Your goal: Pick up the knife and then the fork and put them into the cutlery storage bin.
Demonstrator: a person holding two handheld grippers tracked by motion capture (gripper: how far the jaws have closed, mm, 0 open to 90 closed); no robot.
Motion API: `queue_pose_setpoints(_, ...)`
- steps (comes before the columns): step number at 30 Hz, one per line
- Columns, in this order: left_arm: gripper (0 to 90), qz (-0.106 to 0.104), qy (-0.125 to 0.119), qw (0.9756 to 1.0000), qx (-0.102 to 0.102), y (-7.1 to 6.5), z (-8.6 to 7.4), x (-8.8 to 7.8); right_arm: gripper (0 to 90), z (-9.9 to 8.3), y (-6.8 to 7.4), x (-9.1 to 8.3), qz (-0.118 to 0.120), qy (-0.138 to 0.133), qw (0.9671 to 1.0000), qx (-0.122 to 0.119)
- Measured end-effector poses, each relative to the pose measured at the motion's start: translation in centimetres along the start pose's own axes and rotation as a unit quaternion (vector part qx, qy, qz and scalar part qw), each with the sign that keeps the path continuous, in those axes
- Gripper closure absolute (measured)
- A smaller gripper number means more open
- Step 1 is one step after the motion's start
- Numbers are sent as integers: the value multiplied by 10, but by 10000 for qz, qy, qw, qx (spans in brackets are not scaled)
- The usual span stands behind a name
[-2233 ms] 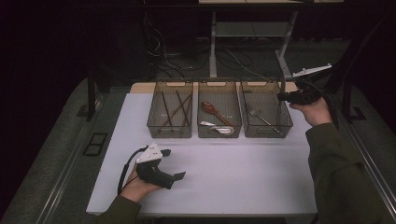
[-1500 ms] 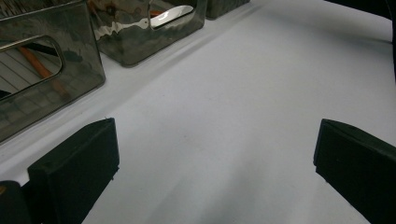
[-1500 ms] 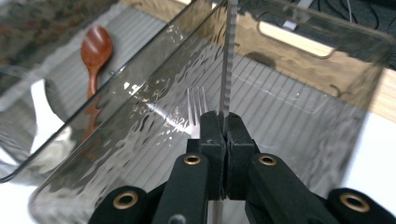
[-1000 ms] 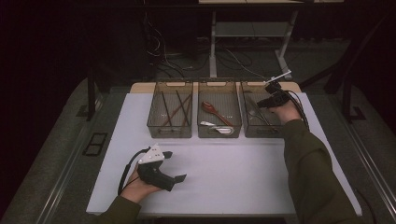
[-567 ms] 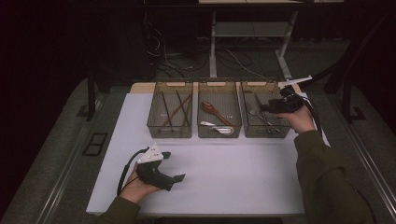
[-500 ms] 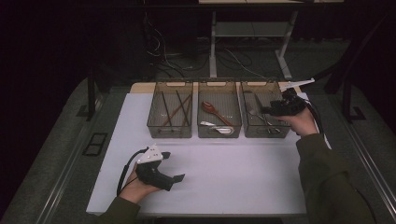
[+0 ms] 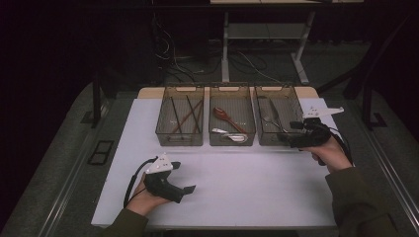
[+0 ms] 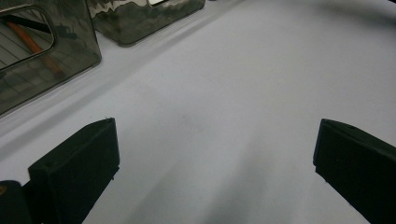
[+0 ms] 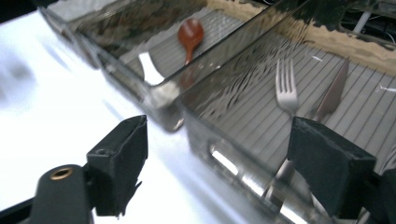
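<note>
We see three smoky clear bins in a row at the far side of the white bench (image 7: 222, 177). The right tongs (image 7: 289, 140) sit at the near right corner of the right bin (image 7: 276, 138), held by the right hand (image 7: 328, 150). Their jaws have just been opening and now stand spread, with nothing pinched between them. In the right gripper view, the fork (image 9: 286, 91) and a knife (image 9: 332, 93) lie flat on the ribbed floor of that bin, beyond the spread jaws. The middle bin (image 7: 232, 140) holds a brown spoon (image 7: 222, 114) and a pale utensil; the left bin (image 7: 180, 140) holds long dark sticks. The left tongs (image 7: 190, 190) rest on the bare bench near its front edge, jaws spread wide and pinching nothing
</note>
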State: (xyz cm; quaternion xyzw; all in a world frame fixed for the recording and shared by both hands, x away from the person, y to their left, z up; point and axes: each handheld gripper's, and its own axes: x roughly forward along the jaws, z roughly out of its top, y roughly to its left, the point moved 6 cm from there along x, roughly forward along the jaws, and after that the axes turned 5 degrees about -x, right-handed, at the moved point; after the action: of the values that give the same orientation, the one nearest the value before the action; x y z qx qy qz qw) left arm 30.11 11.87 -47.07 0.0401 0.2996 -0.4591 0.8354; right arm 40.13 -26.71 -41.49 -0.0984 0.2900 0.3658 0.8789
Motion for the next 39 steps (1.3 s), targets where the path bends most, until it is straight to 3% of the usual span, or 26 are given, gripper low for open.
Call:
queue_pose_setpoints(12, 0, -30, 35, 10000, 35, -1, -1, 1, 154, -36, 36, -8, -26, -154, 9999, -71)
queue_pose_setpoints(20, 0, -50, 38, 10000, 67, -3, -1, 0, 143, -54, 48, -10, -114, -214, 9997, -80)
queue_pose_setpoints(32, 0, -70, 41, 9999, 87, -4, -2, 1, 144, -83, 68, -15, 17, -307, 9994, -130)
queue_pose_setpoints(39, 0, -79, 74, 9999, 94, -5, -3, 1, 144, -90, 72, -20, 30, -360, 9993, -109)
